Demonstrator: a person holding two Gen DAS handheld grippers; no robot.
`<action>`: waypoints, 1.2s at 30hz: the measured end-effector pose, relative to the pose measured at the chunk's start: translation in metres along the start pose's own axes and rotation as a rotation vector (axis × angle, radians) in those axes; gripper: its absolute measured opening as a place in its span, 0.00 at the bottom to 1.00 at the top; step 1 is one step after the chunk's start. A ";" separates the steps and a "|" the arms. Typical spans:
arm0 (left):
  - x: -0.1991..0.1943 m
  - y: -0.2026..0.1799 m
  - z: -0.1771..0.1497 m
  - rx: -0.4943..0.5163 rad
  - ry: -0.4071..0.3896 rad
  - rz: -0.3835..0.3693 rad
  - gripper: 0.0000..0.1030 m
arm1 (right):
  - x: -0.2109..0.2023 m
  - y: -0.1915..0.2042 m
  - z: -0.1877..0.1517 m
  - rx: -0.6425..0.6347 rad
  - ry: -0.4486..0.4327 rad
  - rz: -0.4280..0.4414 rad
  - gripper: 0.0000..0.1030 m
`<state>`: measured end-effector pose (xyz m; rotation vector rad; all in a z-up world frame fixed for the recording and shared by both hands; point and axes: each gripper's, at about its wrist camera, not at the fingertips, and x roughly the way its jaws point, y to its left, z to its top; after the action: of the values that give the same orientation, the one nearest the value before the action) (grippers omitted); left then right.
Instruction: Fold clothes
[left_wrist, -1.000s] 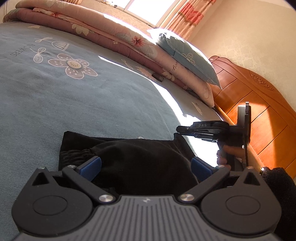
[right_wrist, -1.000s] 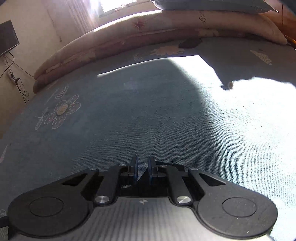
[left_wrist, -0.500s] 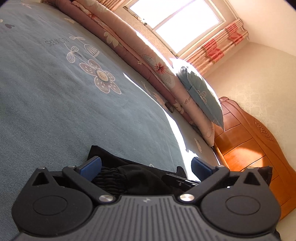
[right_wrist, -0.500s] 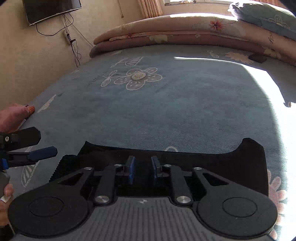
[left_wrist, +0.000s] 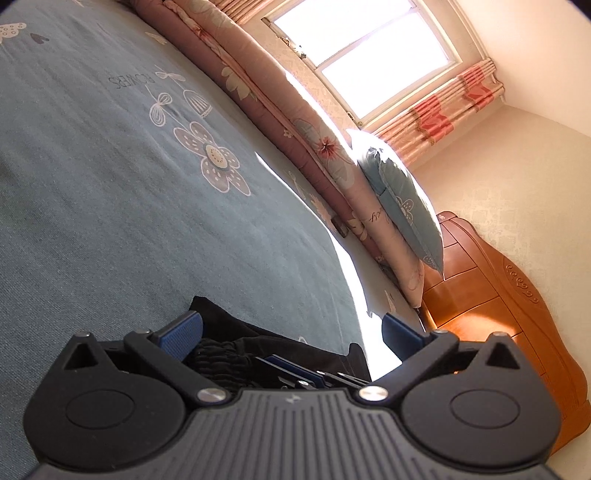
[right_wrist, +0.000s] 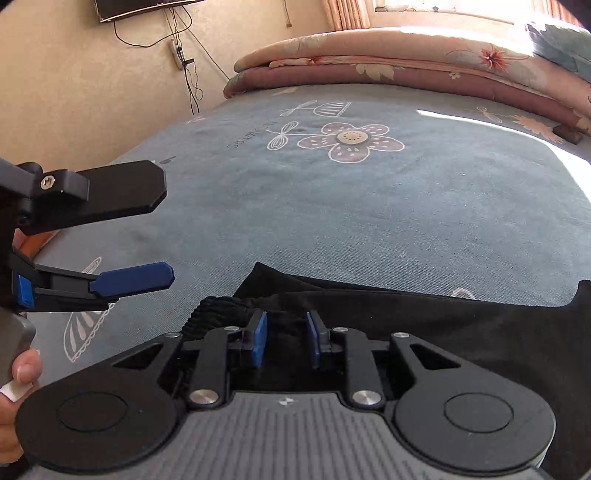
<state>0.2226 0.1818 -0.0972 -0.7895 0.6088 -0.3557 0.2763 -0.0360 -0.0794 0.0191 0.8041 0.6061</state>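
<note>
Item: black garment (right_wrist: 461, 325), on the bed (right_wrist: 332, 206), at its near edge

Change noted: right claw (right_wrist: 286, 338), its pads all but together a second before, had parted to a narrow gap over the cloth, with nothing seen pinched. Left claw (left_wrist: 291, 326), jaws wide and empty, had closed in from the bed's near edge to hover over the waistband (right_wrist: 218, 314).

Reading: a layer appeared laid down and let go. Whether another fold was due could not be told.

Condition: flat, long, layered. One edge lay over another along the side facing the bed's middle. Gathered elastic waistband at one end; the opposite end ran out of view
</note>
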 end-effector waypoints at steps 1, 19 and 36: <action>-0.001 0.001 0.000 0.000 -0.002 0.003 0.99 | -0.005 -0.001 0.002 0.013 -0.004 0.012 0.27; 0.018 -0.020 -0.013 0.114 0.121 -0.018 0.99 | -0.081 0.046 -0.072 -0.075 0.022 0.107 0.32; 0.035 -0.035 -0.030 0.153 0.226 -0.074 0.99 | -0.132 -0.026 -0.089 0.121 -0.057 -0.122 0.48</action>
<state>0.2282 0.1244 -0.1009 -0.6300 0.7550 -0.5583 0.1583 -0.1438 -0.0602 0.0969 0.7797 0.4390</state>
